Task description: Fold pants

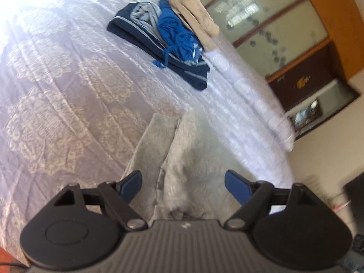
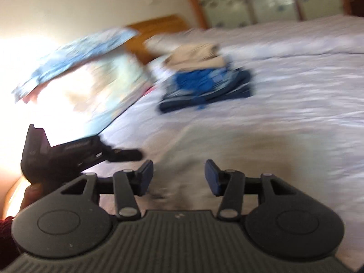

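Note:
Grey fleece pants lie lengthwise on the bed, two layers side by side with a seam between them. My left gripper hovers just over their near end, open, with the cloth lying between the blue pads but untouched by them. In the blurred right wrist view my right gripper is open with nothing in it, above a smeared grey patch of the pants. The black body of the left tool, held in a hand, shows at the left of that view.
A pile of folded clothes, navy, bright blue and beige, sits farther up the lilac patterned bedcover. Frosted wardrobe doors stand beyond the bed's right edge. A blue patterned pillow and a wooden headboard are at the bed's head.

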